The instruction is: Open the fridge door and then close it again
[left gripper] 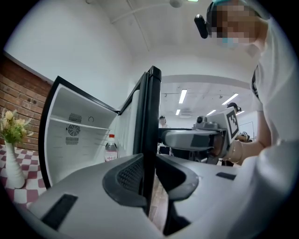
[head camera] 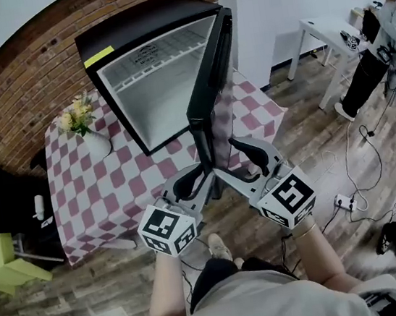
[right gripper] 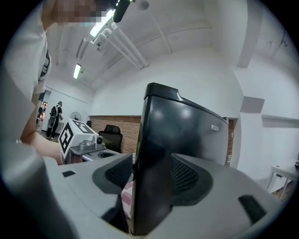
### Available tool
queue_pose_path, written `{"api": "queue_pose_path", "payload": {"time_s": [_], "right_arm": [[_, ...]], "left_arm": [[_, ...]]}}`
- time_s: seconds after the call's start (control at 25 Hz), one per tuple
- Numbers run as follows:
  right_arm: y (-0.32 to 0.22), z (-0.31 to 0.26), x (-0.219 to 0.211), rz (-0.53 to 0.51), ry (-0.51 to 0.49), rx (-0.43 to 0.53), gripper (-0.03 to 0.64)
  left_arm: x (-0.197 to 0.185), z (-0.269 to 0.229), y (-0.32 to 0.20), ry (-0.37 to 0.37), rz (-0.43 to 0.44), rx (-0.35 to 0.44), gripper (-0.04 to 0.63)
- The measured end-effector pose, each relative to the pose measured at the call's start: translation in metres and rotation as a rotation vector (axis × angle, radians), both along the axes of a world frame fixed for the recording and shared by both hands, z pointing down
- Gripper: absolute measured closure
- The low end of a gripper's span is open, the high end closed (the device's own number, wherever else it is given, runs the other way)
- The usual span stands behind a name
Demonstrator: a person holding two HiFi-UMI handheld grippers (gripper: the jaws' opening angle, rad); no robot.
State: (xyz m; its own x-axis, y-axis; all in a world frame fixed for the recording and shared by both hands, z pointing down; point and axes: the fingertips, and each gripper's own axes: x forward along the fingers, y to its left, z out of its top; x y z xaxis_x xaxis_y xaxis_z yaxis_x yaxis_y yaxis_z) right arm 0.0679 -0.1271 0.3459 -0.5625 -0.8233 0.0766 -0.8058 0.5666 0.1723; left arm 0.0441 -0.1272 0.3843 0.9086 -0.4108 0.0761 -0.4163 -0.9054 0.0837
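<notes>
A small black fridge [head camera: 155, 86] stands on a table, its white inside showing. Its door [head camera: 209, 79] is swung out, free edge toward me. My left gripper [head camera: 202, 173] comes at that edge from the left; in the left gripper view the door's edge [left gripper: 150, 116] runs between the jaws of the left gripper [left gripper: 149, 175], and both pads sit against it. My right gripper [head camera: 229, 158] holds the same edge from the right. In the right gripper view the door's black outer face [right gripper: 187, 130] fills the gap of the right gripper [right gripper: 149, 177]. A water bottle [left gripper: 110, 148] stands inside the fridge.
A pink-checked tablecloth [head camera: 93, 190] covers the table, with a white vase of flowers [head camera: 89, 136] left of the fridge. A black chair [head camera: 0, 203] is at far left. A person [head camera: 376, 48] stands by a white table [head camera: 327, 33] at right; a power strip [head camera: 345, 202] lies on the floor.
</notes>
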Motion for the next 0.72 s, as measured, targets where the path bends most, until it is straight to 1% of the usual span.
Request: {"api": "queue_pose_path", "payload": {"time_s": [0.16, 0.32, 0.52, 0.72], "right_arm": [[0.008, 0.000, 0.011, 0.062, -0.011, -0.022, 0.373], [0.013, -0.003, 0.029, 0.141, -0.046, -0.023, 0.371], [0.025, -0.006, 0.050, 0.234, -0.082, -0.005, 0.355], [0.032, -0.002, 0.077, 0.349, -0.062, 0.006, 0.360]], "left_arm": [[0.019, 0.001, 0.015, -0.001, 0.053, 0.000, 0.520], [0.040, 0.001, 0.029, -0.004, 0.109, 0.003, 0.525], [0.069, 0.001, 0.047, -0.025, 0.165, 0.035, 0.525], [0.095, 0.004, 0.061, -0.037, 0.223, 0.048, 0.525]]}}
